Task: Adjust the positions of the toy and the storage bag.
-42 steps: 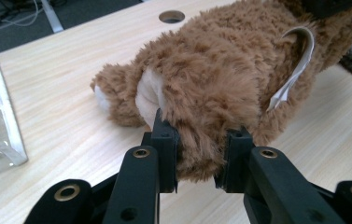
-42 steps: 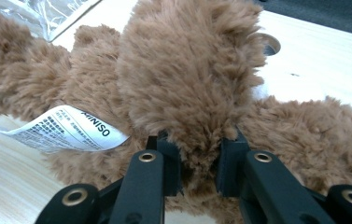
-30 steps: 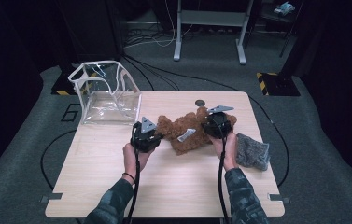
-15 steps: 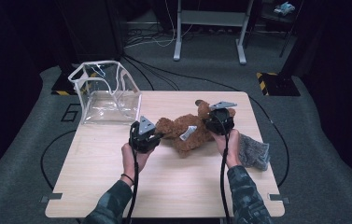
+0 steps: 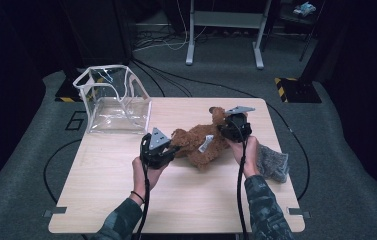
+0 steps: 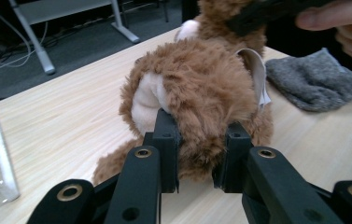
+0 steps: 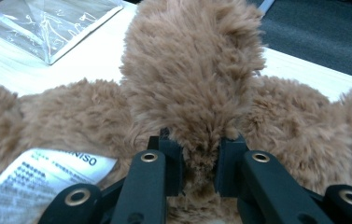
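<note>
A brown plush bear point(image 5: 198, 144) with a white label point(image 5: 206, 144) is held between both grippers just above the middle of the wooden table point(image 5: 126, 210). My left gripper point(image 5: 172, 149) is shut on the bear's lower end, its jaws pinching fur point(image 6: 197, 154) beside a cream foot pad. My right gripper point(image 5: 225, 129) is shut on a furry limb point(image 7: 200, 158) at the bear's upper end. The printed label point(image 7: 38, 179) lies at the lower left of the right gripper view.
A clear plastic bag point(image 5: 113, 107) with white trim stands open at the table's back left corner. A grey knitted cloth point(image 5: 273, 162) lies near the right edge, beside the right forearm. A metal stand and cables are on the floor behind.
Both grippers have carried the bear slightly toward the back of the table and lifted it a little. The left gripper moved most. Both grips stay the same.
</note>
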A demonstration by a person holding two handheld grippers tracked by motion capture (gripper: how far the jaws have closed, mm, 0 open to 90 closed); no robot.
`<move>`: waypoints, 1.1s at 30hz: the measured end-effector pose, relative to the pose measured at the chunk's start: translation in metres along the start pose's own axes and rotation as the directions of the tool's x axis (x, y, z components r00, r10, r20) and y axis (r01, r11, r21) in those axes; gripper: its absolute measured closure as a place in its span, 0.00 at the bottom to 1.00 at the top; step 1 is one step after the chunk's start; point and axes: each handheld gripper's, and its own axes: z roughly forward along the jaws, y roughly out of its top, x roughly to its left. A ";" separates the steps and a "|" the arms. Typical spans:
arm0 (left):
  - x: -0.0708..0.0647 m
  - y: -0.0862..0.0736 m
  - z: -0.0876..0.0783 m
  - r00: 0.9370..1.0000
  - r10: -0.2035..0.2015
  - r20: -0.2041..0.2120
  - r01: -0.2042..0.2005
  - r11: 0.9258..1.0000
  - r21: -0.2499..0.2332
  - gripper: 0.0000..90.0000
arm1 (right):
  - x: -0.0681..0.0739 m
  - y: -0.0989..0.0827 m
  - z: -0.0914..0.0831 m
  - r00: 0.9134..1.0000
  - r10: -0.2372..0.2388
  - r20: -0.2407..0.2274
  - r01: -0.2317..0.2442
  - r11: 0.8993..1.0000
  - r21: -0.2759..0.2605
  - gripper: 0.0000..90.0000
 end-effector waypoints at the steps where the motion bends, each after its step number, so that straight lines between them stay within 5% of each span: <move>1: -0.001 0.000 0.001 1.000 -0.004 0.010 0.003 1.000 0.003 0.82 | 0.000 0.000 0.001 1.000 0.002 -0.001 -0.002 1.000 0.005 0.86; 9: 0.001 -0.013 0.016 0.997 -0.034 0.074 0.030 0.998 0.057 0.78 | -0.007 -0.017 0.012 0.999 0.041 -0.017 -0.040 0.997 0.064 0.84; 16: 0.017 -0.023 0.019 0.987 -0.088 0.137 0.073 0.992 0.106 0.46 | -0.010 -0.022 0.011 0.998 0.051 -0.030 -0.049 0.996 0.074 0.81; 20: 0.025 -0.032 0.020 0.985 -0.075 0.156 0.053 0.988 0.143 0.34 | -0.009 -0.022 0.010 0.998 0.054 -0.037 -0.051 0.996 0.079 0.80; 25: 0.036 -0.045 0.027 0.987 -0.077 0.143 0.049 0.981 0.188 0.28 | -0.008 -0.022 0.008 0.997 0.060 -0.050 -0.056 0.994 0.092 0.77; 31: 0.044 -0.055 0.034 0.981 -0.110 0.160 0.073 0.973 0.221 0.25 | -0.009 -0.022 0.007 0.997 0.051 -0.050 -0.046 0.995 0.094 0.76; 33: 0.045 -0.059 0.035 0.984 -0.091 0.152 0.050 0.966 0.253 0.25 | -0.010 -0.023 0.007 0.997 0.059 -0.047 -0.054 0.994 0.098 0.76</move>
